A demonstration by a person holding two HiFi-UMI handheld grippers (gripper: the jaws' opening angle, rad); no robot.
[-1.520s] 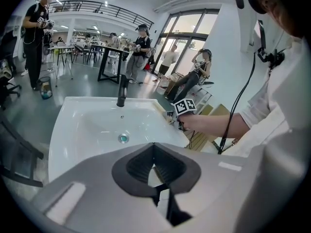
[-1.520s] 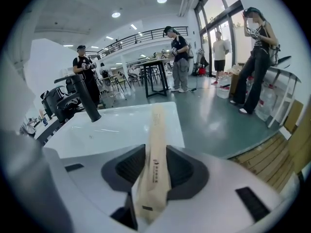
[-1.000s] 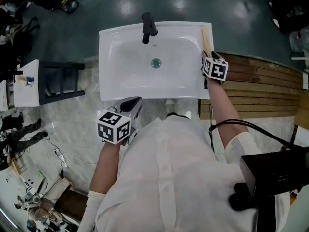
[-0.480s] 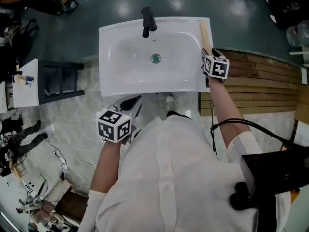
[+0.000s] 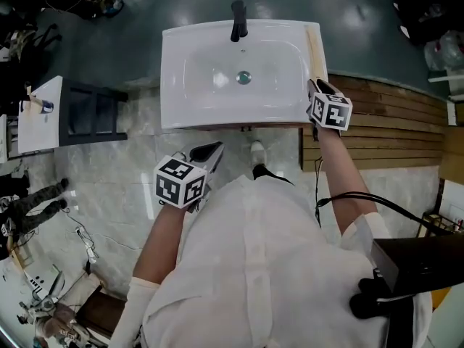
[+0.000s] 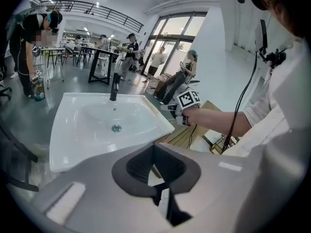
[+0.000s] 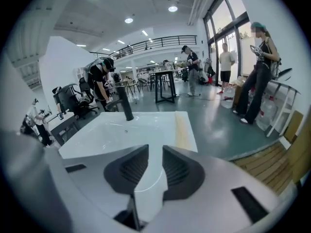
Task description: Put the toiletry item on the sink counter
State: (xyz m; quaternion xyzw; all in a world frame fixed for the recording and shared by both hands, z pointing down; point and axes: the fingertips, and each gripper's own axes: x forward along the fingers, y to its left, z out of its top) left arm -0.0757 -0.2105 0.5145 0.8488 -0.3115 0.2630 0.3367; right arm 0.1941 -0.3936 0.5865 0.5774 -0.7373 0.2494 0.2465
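A long pale wooden toiletry stick (image 5: pixel 313 46) lies along the right rim of the white sink (image 5: pixel 174 114), beside the basin and its black tap (image 5: pixel 238 20). My right gripper (image 5: pixel 317 85) hovers at the sink's right front corner, just behind the stick's near end. Its jaws are closing with only the sink rim showing between them in the right gripper view (image 7: pixel 155 152); the stick (image 7: pixel 181 127) lies ahead to the right. My left gripper (image 5: pixel 206 153) hangs below the sink's front edge, shut and empty (image 6: pixel 153 149).
A black rack (image 5: pixel 94 111) and a white side table (image 5: pixel 40 114) stand left of the sink. Wooden planks (image 5: pixel 384 122) cover the floor at the right. A black cable (image 5: pixel 341 198) runs along the person's right arm. Several people stand far behind.
The head view has shifted, so the sink sits higher and further right. Both grippers keep about the same place relative to the sink.
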